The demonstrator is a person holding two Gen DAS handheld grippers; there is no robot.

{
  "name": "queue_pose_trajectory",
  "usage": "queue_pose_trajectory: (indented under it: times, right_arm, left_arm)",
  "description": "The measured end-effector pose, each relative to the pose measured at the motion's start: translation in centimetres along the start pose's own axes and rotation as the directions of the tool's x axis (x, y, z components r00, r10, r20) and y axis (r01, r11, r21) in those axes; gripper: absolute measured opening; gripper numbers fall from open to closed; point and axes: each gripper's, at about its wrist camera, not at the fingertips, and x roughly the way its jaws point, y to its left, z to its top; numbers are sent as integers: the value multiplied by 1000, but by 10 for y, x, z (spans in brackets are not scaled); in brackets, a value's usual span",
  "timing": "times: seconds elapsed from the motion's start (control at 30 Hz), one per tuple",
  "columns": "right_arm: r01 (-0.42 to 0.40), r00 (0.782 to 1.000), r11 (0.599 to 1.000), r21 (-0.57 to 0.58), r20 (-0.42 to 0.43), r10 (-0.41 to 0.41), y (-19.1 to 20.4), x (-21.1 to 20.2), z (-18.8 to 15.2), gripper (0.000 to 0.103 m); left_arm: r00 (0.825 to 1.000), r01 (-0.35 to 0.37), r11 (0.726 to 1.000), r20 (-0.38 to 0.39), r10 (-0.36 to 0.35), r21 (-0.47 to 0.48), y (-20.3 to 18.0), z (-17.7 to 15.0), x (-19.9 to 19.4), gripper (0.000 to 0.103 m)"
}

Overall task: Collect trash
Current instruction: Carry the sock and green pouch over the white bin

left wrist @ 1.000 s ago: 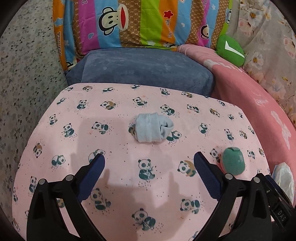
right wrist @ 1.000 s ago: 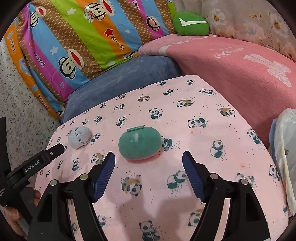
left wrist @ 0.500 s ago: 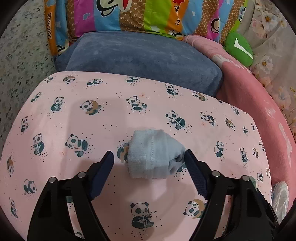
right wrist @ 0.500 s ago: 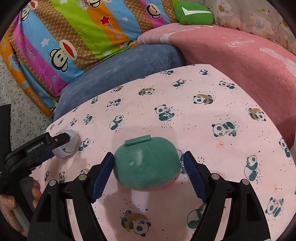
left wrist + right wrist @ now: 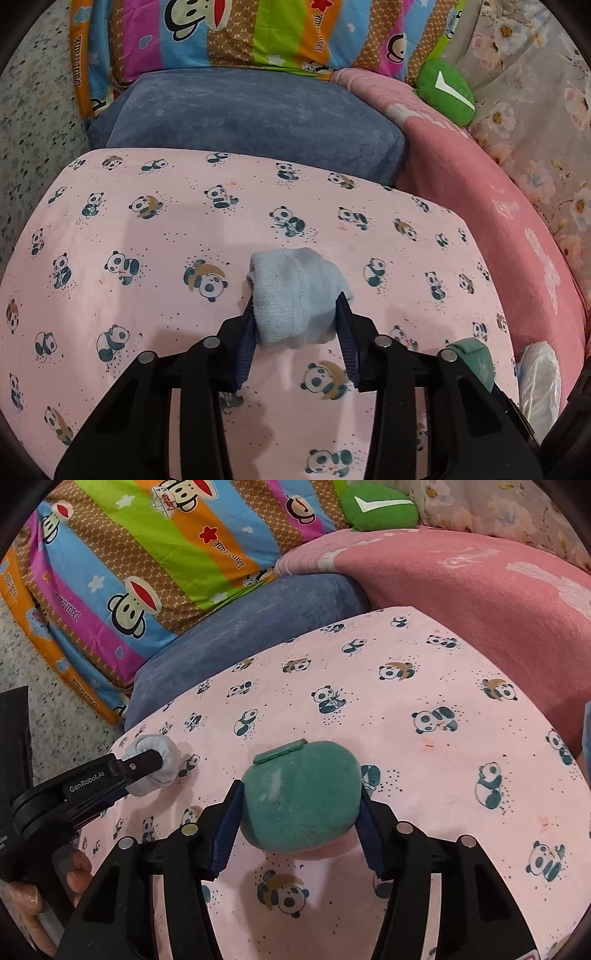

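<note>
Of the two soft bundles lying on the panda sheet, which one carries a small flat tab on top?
The green rounded bundle between the right gripper fingers; a flat tab sits along its top edge. The pale blue rolled one shows none.

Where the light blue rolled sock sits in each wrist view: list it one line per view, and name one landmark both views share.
Left wrist view: the light blue rolled sock is at centre, pinched between the left gripper pads, whose jaws have just been closing.
Right wrist view: the sock is at the left edge, behind the left gripper finger.
Shared landmark: the green cushion with a white tick.
</note>
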Motion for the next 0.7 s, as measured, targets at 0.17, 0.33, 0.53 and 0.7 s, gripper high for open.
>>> queue_pose_trajectory:
  times: [0.17,0.33,0.53,0.7]
  right_arm:
    - [5,998,1000,13,57,-6,-13,-37,1,55]
    - [7,995,999,45,101,-11,-35,-71,2,55]
    - [13,988,996,91,152,-27,-65,-109,3,55]
    - [19,981,992,125,189,-43,-92,-140,3,56]
  left_arm:
    - [999,44,999,22,-45,30,-33,-10,-26,38]
    - [996,80,994,30,-83,78,-74,-24,-47,38]
    - [993,110,985,33,-116,136,-122,-41,-68,38]
    - [989,133,974,36,-142,183,-161,-54,-84,38]
